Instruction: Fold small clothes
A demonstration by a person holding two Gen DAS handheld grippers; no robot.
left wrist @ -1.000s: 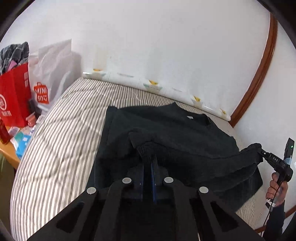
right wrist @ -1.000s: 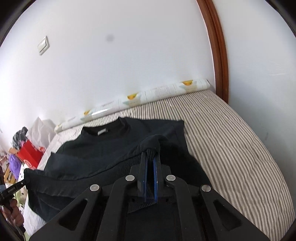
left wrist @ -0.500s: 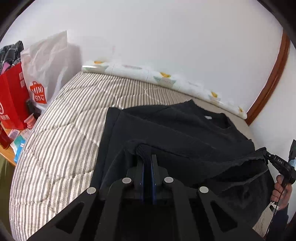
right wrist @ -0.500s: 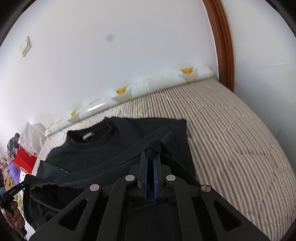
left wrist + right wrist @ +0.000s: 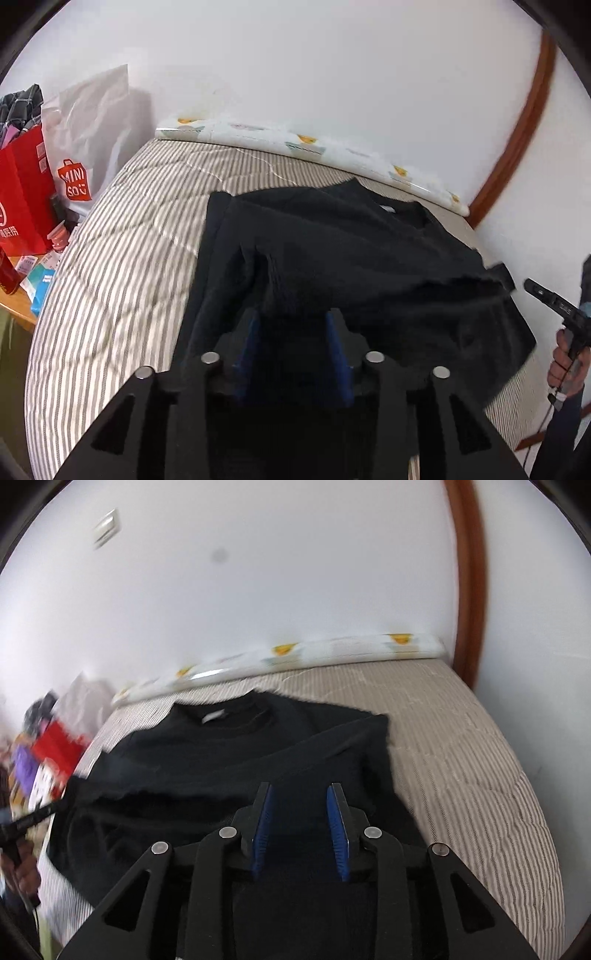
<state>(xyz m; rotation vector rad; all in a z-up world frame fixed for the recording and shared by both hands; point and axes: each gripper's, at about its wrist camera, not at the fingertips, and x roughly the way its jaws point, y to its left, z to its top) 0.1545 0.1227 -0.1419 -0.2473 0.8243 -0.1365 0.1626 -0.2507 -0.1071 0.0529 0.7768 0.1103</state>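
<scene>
From my left camera I see the black sweater [image 5: 351, 266] spread across the striped mattress [image 5: 122, 266], its collar toward the wall and its lower half doubled up over the chest. My left gripper [image 5: 293, 321] hovers over the near edge with its blue pads [image 5: 247, 343] spread apart; a ribbed fold of the knit bulges just ahead of the gap, but nothing is pinched. At the far right of this view a hand grips the other tool's handle beside the sweater's edge.

The right camera shows my right gripper [image 5: 300, 805] with its pads also spread wide, only dark knit lying beneath them (the frame is motion-blurred, so fine edges are soft). The sweater's collar and white label sit toward the wall, and a folded flap runs across the middle.

A rolled patterned mat [image 5: 314, 147] lies along the wall. Beside the bed stand a red bag [image 5: 22, 199] and a white Miniso bag [image 5: 92, 133].
</scene>
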